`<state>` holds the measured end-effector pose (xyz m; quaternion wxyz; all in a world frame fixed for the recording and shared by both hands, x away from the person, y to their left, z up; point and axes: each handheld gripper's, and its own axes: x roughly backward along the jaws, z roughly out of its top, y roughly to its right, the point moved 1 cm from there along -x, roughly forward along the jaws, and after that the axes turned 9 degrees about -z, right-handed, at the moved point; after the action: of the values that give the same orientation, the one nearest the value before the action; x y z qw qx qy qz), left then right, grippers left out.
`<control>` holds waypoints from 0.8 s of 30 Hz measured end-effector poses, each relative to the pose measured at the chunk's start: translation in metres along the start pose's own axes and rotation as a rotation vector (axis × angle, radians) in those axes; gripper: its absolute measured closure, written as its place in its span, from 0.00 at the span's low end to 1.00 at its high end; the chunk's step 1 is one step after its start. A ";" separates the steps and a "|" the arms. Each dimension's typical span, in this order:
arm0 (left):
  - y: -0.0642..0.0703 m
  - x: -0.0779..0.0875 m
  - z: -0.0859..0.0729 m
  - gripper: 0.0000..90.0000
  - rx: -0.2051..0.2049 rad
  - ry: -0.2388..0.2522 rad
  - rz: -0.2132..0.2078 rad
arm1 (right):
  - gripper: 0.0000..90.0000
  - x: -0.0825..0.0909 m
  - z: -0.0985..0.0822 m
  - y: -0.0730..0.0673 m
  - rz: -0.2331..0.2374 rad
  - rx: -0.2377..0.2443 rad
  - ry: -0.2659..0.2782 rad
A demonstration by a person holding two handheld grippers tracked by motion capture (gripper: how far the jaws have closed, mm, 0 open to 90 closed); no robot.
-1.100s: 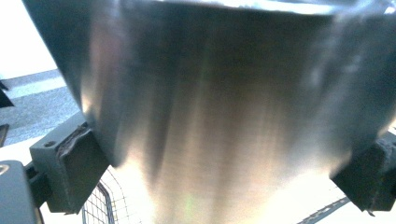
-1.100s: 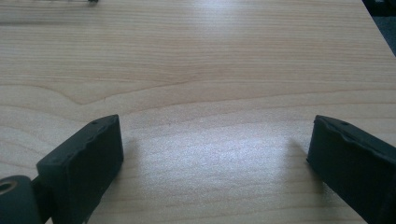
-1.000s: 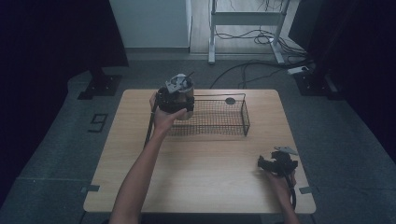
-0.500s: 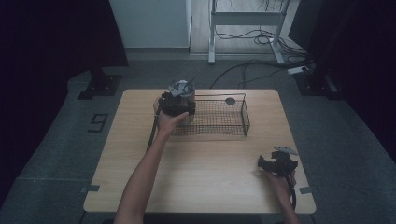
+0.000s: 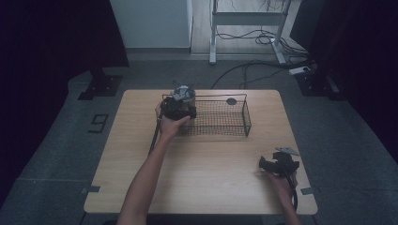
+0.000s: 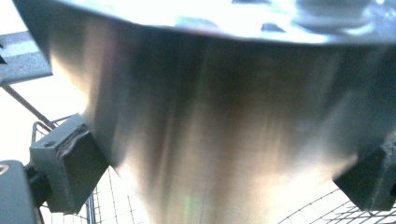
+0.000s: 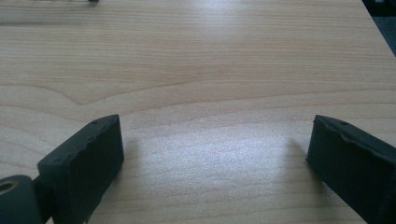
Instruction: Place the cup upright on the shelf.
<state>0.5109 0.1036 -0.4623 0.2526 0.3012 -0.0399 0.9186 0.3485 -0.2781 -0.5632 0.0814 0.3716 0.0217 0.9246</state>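
A shiny steel cup (image 5: pixel 184 92) stands upright at the left end of a black wire basket (image 5: pixel 247 119) in the high view. My left gripper (image 5: pixel 177 108) is shut on it from the near side. In the left gripper view the steel cup (image 6: pixel 219 116) sits between the two pads (image 6: pixel 70 170), with basket mesh (image 6: pixel 317 212) below it. My right gripper (image 5: pixel 278 165) rests low over the table's near right corner. In the right gripper view the right gripper (image 7: pixel 217 154) is open, with bare wood between its jaws.
The basket stands at the back middle of the wooden table (image 5: pixel 211 183). A small dark round disc (image 5: pixel 231 101) lies by the basket's far rim. A cable (image 5: pixel 154 136) trails from the left gripper along the forearm. Dark floor surrounds the table.
The left gripper and the steel cup have moved slightly nearer and lower at the basket's left end. The right gripper has stayed in place.
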 end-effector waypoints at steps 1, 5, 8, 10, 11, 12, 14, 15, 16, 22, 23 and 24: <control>0.000 -0.001 -0.001 0.04 -0.001 -0.005 0.001 | 0.04 0.000 0.000 0.000 0.000 0.000 0.000; 0.000 -0.005 -0.005 0.04 -0.001 -0.008 0.011 | 0.04 0.000 0.000 0.000 0.000 0.000 0.000; 0.001 -0.007 -0.007 0.04 -0.013 -0.014 0.010 | 0.04 0.000 0.000 0.000 0.000 0.000 0.000; 0.002 -0.008 -0.009 0.04 -0.017 -0.018 0.009 | 0.04 0.000 0.000 0.000 0.000 0.000 0.000; 0.003 -0.009 -0.010 0.04 -0.017 -0.017 0.007 | 0.04 0.000 0.000 0.000 0.000 0.000 0.000; 0.004 -0.010 -0.011 0.04 -0.021 -0.022 0.006 | 0.04 0.000 0.000 0.000 0.000 0.000 0.001; 0.004 -0.010 -0.012 0.04 -0.020 -0.023 0.005 | 0.04 0.000 0.000 0.000 0.000 0.000 0.001; 0.004 -0.011 -0.013 0.04 -0.023 -0.023 0.007 | 0.04 0.000 0.000 0.000 0.000 0.001 0.001; 0.005 -0.012 -0.014 0.04 -0.026 -0.026 0.009 | 0.04 0.000 0.000 0.000 0.000 0.001 0.001; 0.004 -0.011 -0.020 0.04 -0.017 -0.016 0.005 | 0.04 0.000 0.000 0.000 0.001 0.002 0.001; 0.003 -0.010 -0.021 0.04 -0.013 -0.016 0.001 | 0.04 0.000 0.000 0.000 0.001 0.002 0.001; 0.002 -0.009 -0.022 0.04 -0.003 -0.011 -0.003 | 0.04 0.000 0.000 0.000 0.001 0.001 0.001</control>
<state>0.5045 0.1030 -0.4856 0.2541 0.3060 -0.0426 0.9165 0.3484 -0.2780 -0.5631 0.0809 0.3712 0.0222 0.9248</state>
